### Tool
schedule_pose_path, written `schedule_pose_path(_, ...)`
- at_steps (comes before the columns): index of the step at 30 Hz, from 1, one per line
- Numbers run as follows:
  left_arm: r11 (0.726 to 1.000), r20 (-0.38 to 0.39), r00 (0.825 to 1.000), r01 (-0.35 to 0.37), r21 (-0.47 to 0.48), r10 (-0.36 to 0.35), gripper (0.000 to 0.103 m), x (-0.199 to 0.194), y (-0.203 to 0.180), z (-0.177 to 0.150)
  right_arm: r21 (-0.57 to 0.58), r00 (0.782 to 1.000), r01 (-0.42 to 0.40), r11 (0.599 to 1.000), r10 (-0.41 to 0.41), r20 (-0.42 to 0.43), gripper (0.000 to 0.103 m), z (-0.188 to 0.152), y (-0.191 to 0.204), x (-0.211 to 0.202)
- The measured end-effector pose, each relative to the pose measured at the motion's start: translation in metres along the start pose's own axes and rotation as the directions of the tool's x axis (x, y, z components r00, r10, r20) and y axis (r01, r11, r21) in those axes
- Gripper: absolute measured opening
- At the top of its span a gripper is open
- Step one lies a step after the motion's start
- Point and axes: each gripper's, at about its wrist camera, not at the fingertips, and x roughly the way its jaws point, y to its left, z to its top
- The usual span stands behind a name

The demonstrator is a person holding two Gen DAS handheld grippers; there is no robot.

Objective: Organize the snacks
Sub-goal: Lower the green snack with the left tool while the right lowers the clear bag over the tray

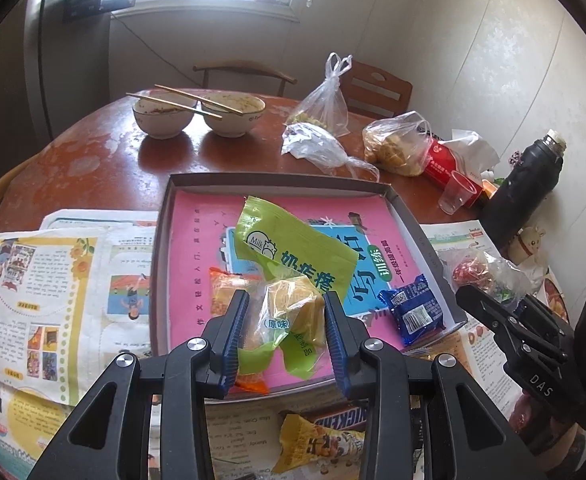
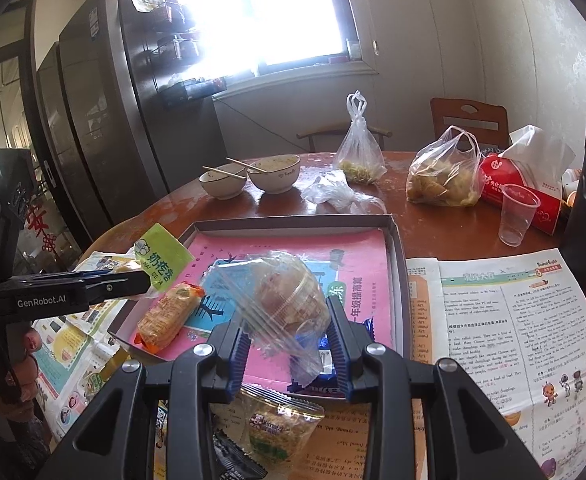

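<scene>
The left gripper (image 1: 286, 322) has its blue-padded jaws closed on a green milk-snack packet (image 1: 293, 256), pinching the clear lower end where a yellow piece shows; the printed green top stands tilted above the jaws. The right gripper (image 2: 289, 338) holds a crinkled clear-wrapped pastry (image 2: 289, 296) between its jaws, a brownish round cake inside. Both packets hang over the shallow cardboard tray (image 2: 293, 222), which is lined with a pink booklet (image 1: 197, 264).

In the tray lie an orange cracker packet (image 2: 165, 316) toward its left side and a blue biscuit packet (image 1: 413, 310) by the right wall; the latter seems to touch the wall, though the wrap blurs it. Much of the pink floor toward the far wall is bare.

Outside the near rim, on newspaper (image 2: 513, 320), lie a yellow peanut packet (image 1: 321, 444) and a Snickers bar (image 1: 341, 420). Beyond the tray stand two bowls (image 1: 197, 114) with chopsticks, plastic bags (image 1: 321, 120) and a clear cup (image 2: 517, 216).
</scene>
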Motion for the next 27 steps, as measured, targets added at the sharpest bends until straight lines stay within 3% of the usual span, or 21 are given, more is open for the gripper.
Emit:
schedule_pose_path(12, 1.0, -0.059, 0.998, 0.019, 0.013, -0.018, 0.038, 0.034, -0.006, -0.009, 0.055, 0.999, 0.033, 0.998, -0.032, -0.024, 0.036, -0.006, -0.02, 0.012)
schedule_pose_path(27, 1.0, -0.099, 0.995, 0.016, 0.026, -0.014, 0.038, 0.056, -0.009, -0.018, 0.034, 0.997, -0.023, 0.999, 0.026, -0.074, 0.036, -0.009, -0.002, 0.033)
